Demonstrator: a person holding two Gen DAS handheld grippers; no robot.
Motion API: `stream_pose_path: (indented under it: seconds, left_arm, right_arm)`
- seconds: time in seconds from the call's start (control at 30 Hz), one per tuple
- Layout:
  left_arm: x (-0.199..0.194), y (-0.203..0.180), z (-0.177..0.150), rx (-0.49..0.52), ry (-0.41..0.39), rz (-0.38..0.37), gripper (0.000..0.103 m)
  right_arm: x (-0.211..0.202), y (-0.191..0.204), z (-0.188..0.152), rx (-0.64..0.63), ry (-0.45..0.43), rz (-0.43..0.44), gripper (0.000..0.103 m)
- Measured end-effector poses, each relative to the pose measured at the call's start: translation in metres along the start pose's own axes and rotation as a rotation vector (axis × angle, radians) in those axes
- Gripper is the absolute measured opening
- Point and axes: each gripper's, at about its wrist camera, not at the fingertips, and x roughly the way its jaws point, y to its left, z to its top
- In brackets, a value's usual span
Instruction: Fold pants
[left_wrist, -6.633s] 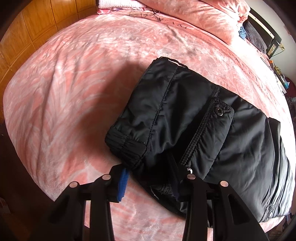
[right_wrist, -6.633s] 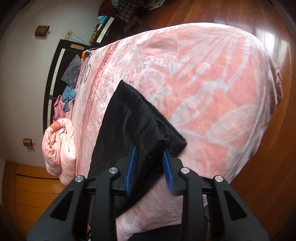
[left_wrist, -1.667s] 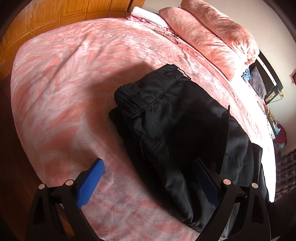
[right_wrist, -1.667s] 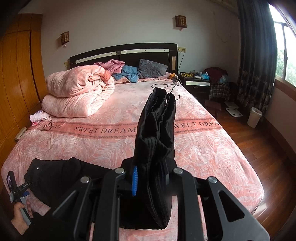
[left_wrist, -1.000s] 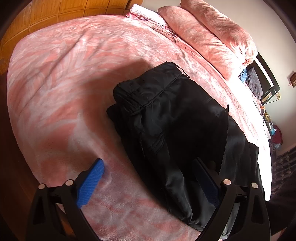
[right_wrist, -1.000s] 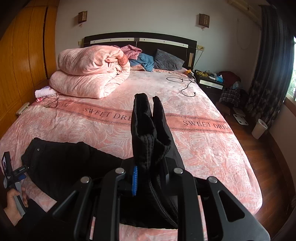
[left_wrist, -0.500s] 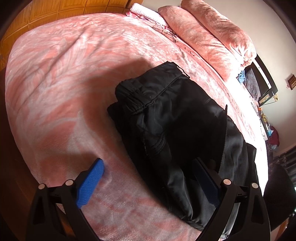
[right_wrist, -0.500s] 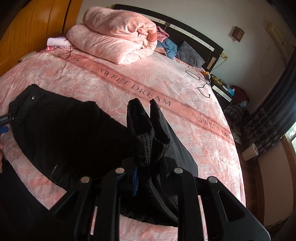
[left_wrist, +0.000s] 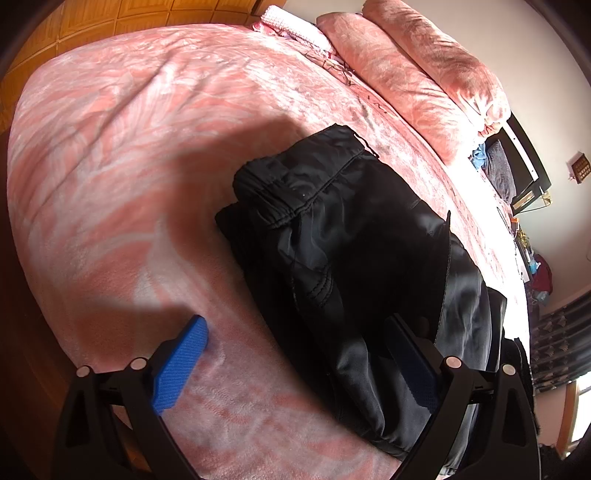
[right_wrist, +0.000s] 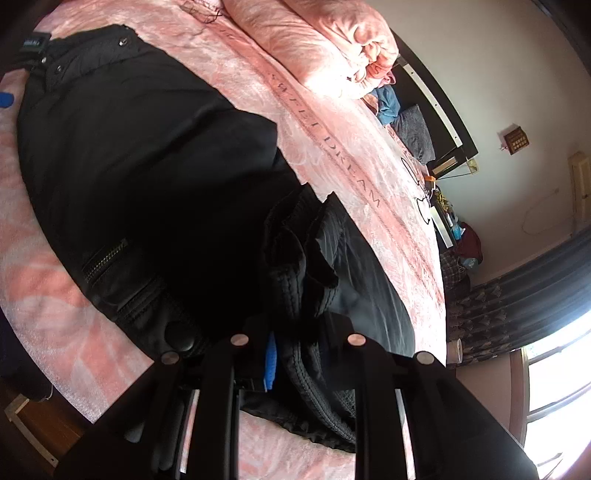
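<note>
Pink bedspread (left_wrist: 110, 155) bore the pants (left_wrist: 351, 240); right gripper (right_wrist: 295, 350), clamped on the cuffs (right_wrist: 295, 266), was mid-fold and should next lay them toward the waistband (left_wrist: 295, 173), beside which the left gripper (left_wrist: 295, 362) gaped empty.

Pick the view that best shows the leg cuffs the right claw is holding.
Right wrist view: the ribbed cuffs stand bunched between the right claw pads, close up. The left wrist view shows only the pants waistband end, no cuffs.

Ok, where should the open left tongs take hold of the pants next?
Take the ribbed waistband corner of the pants, coming from the bare blanket side. That edge is stacked and raised, so the left tongs can close on all layers.
</note>
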Motion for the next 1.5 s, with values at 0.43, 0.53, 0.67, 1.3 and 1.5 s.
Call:
stream_pose_path:
  seconds: [0.43, 0.53, 0.67, 1.3, 1.5]
  left_arm:
    - [0.000, -0.001, -0.001, -0.002, 0.000, -0.006, 0.097]
    - [-0.001, -0.001, -0.002, -0.005, -0.002, -0.012, 0.097]
    - [-0.001, 0.001, -0.002, -0.006, 0.000, -0.021, 0.097]
    - [-0.001, 0.005, -0.001, -0.012, 0.006, -0.031, 0.097]
    - [0.000, 0.006, 0.000, -0.018, 0.021, -0.044, 0.099]
  right_arm:
    - [0.005, -0.081, -0.007, 0.439, 0.018, 0.578, 0.067]
    - [0.014, -0.097, -0.005, 0.511, 0.053, 0.596, 0.067]
    - [0.030, -0.083, 0.004, 0.482, 0.123, 0.568, 0.066]
    - [0.027, -0.061, 0.000, 0.442, 0.150, 0.679, 0.012]
    - [0.013, -0.083, 0.020, 0.373, 0.142, 0.743, 0.038]
